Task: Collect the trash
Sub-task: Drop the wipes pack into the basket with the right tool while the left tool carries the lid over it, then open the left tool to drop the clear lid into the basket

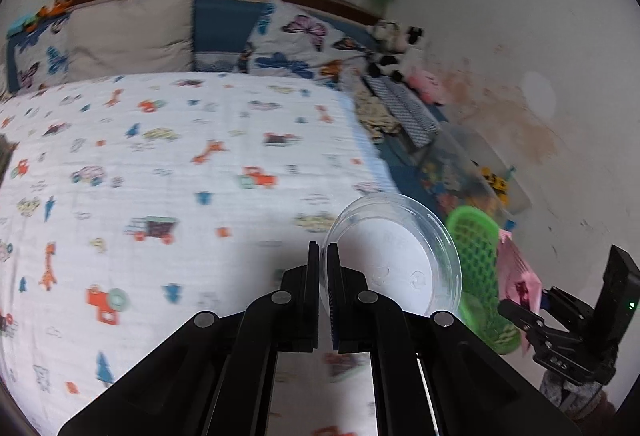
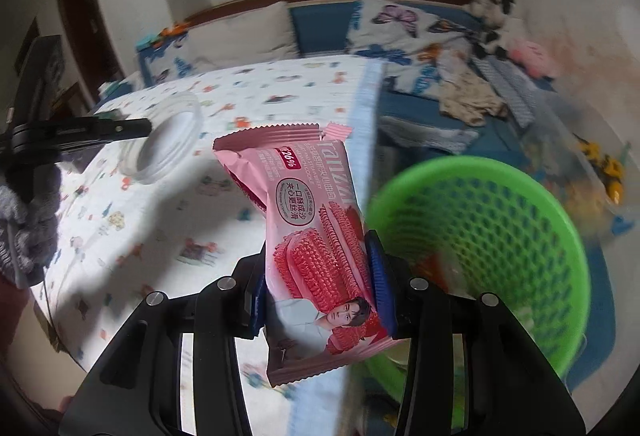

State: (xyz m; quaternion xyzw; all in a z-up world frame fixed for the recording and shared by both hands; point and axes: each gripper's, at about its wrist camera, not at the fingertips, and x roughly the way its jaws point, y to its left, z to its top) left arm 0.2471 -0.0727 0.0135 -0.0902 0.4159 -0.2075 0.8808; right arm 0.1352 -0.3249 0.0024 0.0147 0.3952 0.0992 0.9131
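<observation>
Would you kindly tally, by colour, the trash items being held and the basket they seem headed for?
Clear: 1, the plastic lid pinched in the left gripper.
Pink: 1, the cookie wrapper clamped in the right gripper.
Green: 1, the mesh basket beside the bed.
Total: 3.

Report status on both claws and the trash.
Left claw shut on clear round plastic lid. Right claw shut on pink biscuit wrapper. Green mesh plastic basket beside bed, nothing blocking it.
</observation>
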